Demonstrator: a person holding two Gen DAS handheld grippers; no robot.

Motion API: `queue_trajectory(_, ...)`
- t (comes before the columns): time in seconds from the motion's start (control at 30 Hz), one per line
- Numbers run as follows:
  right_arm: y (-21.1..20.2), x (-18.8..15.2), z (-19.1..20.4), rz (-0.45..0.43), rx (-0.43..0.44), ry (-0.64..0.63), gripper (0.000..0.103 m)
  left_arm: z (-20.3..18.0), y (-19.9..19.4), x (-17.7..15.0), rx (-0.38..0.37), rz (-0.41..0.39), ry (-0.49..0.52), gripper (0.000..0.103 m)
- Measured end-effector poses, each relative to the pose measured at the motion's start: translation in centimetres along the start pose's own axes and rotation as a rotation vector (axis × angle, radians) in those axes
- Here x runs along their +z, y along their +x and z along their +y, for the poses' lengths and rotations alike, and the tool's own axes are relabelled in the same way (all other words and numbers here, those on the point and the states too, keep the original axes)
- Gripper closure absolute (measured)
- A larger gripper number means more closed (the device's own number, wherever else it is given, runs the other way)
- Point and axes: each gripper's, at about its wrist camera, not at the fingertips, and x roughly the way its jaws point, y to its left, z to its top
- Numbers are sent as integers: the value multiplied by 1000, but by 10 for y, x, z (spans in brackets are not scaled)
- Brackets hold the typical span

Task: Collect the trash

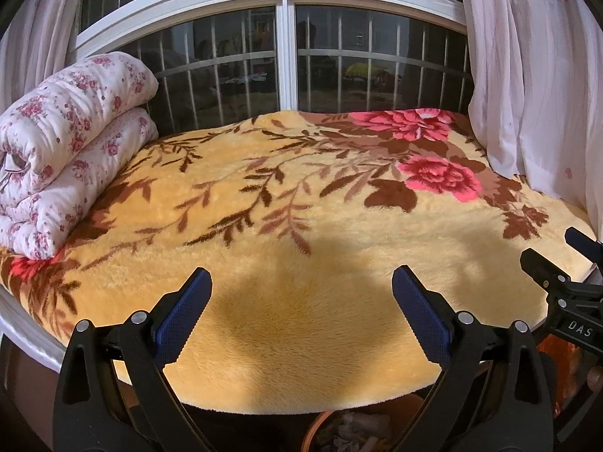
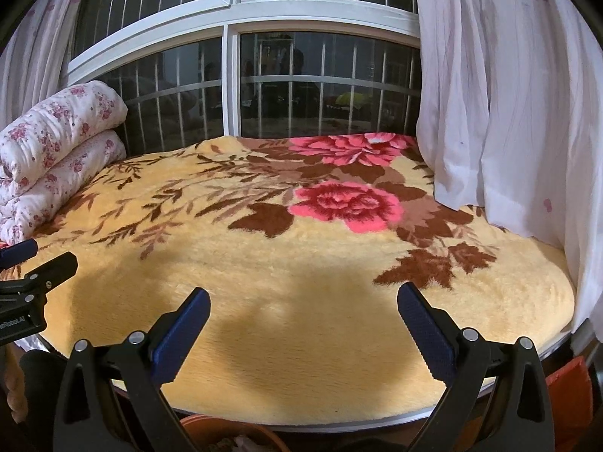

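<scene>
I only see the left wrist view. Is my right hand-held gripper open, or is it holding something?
Observer: The right hand-held gripper is open with nothing between its fingers, above the blanket.
Operator: That gripper blocks the blanket's near right corner for me. What's there?
Observer: That corner shows no trash. Just below the bed edge sits a red object; I can't tell what it is.

yellow fuzzy flower blanket (image 1: 301,248) on the bed, folded floral quilt (image 1: 71,150) at its left end, barred window (image 1: 286,56) behind, white curtains (image 2: 508,94) on the right
</scene>
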Motion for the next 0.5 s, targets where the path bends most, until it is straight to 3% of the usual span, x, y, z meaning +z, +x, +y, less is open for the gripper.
queue_trajectory(0.5, 1, 0, 0, 1, -1, 1, 5, 0, 1, 0, 1, 1, 5, 9)
